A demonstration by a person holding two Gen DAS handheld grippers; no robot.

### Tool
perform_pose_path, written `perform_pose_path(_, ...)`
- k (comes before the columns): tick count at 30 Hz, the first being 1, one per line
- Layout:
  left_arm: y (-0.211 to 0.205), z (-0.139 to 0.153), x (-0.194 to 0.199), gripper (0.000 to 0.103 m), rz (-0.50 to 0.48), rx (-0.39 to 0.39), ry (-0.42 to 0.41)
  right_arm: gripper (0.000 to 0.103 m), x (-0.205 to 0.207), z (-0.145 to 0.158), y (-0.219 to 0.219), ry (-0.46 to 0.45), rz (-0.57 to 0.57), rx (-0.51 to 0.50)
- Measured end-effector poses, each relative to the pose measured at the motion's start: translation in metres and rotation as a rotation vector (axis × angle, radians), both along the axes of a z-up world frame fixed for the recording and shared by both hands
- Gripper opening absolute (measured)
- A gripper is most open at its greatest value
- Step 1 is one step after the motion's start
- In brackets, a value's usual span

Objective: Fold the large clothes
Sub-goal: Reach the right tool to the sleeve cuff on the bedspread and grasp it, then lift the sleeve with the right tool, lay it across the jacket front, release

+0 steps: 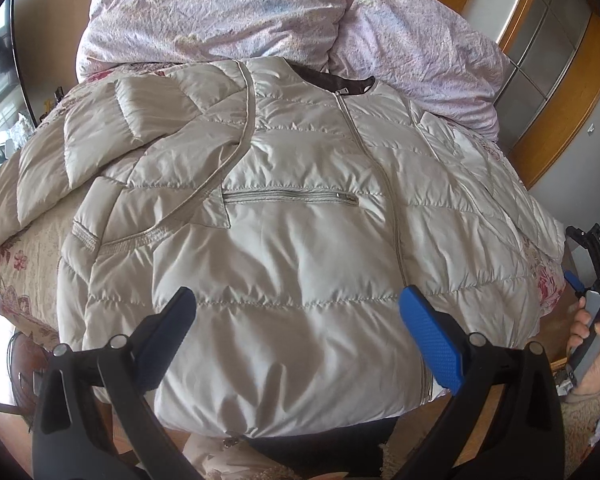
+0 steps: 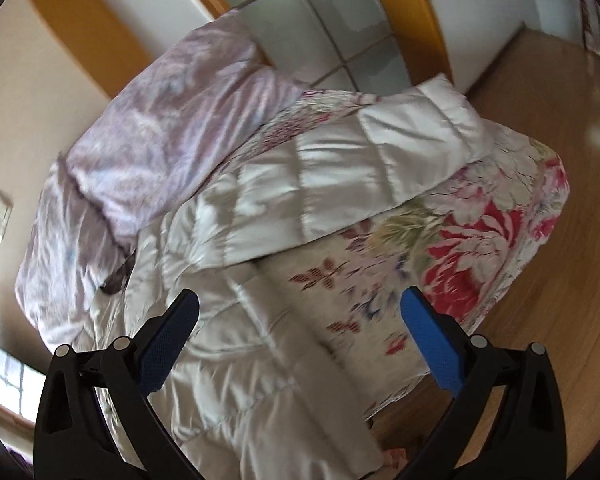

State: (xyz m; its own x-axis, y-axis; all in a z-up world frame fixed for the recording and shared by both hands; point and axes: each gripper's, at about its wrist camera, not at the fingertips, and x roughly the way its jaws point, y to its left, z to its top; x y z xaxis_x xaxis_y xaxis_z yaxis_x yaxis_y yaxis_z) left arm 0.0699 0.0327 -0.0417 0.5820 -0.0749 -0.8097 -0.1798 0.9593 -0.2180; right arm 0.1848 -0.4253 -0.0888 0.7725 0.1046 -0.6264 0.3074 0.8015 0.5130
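Jacket [image 1: 284,216] against lilac duvet [image 1: 228,8], on floral bedspread [image 2: 480,232].

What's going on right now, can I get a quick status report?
Left gripper open over jacket. Right gripper open, empty. One sleeve folded across front, other sleeve out. Lilac duvet touching collar.

floral bedspread [image 2: 480,216] | lilac duvet [image 1: 228,4] | wood floor [image 2: 560,128] | wall switch [image 2: 0,216]
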Motion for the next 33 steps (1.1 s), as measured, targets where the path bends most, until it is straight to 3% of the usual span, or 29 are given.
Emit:
perform_pose_path(3, 0.003, -0.007, 0.009, 0.101, -0.029, -0.043, 0.004, 0.08, 0.017, -0.014, -0.044, 0.047, -0.125, 0.097)
perform_pose_path(9, 0.01, -0.019, 0.027, 0.101, -0.061, -0.137, 0.014, 0.062, 0.045, -0.046, -0.109, 0.089, -0.286, 0.303)
perform_pose_path(12, 0.016, -0.024, 0.033, 0.101, -0.054, -0.174, 0.011, 0.056, 0.056, -0.058, -0.123, 0.103, -0.329, 0.339)
perform_pose_path(16, 0.026, -0.027, 0.036, 0.101, -0.032, -0.214, -0.03, 0.046, 0.064, -0.063, -0.135, 0.031, -0.354, 0.381)
perform_pose_path(18, 0.033, -0.028, 0.036, 0.101, -0.016, -0.245, -0.052, 0.025, 0.066, -0.066, -0.136, 0.021, -0.374, 0.377)
perform_pose_path(19, 0.036, -0.028, 0.036, 0.101, -0.008, -0.259, -0.06, 0.023, 0.069, -0.067, -0.14, -0.005, -0.389, 0.374)
perform_pose_path(22, 0.044, -0.028, 0.035, 0.101, 0.016, -0.265, -0.083, 0.014, 0.074, -0.057, -0.137, -0.026, -0.386, 0.312)
perform_pose_path(27, 0.058, -0.025, 0.028, 0.101, 0.057, -0.228, -0.146, 0.01, 0.079, -0.005, -0.115, -0.116, -0.339, 0.098)
perform_pose_path(33, 0.079, -0.021, 0.019, 0.101, 0.129, -0.184, -0.217, 0.01, 0.094, 0.078, -0.032, -0.266, -0.122, -0.111)
